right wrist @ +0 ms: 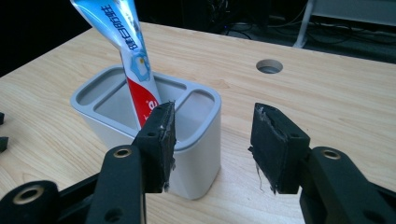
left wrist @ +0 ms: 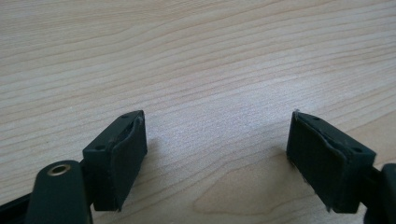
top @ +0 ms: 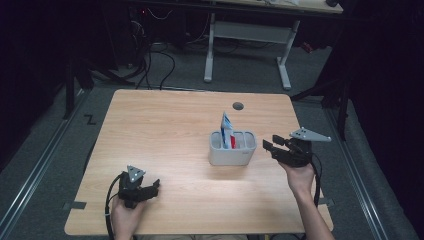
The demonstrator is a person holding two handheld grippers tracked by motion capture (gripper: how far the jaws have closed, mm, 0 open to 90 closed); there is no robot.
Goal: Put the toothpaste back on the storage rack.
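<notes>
Blue-white-red toothpaste tube (right wrist: 130,56) upright in grey holder (right wrist: 196,154); both grippers' jaws wide, empty.

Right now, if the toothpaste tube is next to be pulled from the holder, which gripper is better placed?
Right. The right gripper is open beside the holder, facing the toothpaste tube. The left gripper sits open over bare table, farther off.
</notes>
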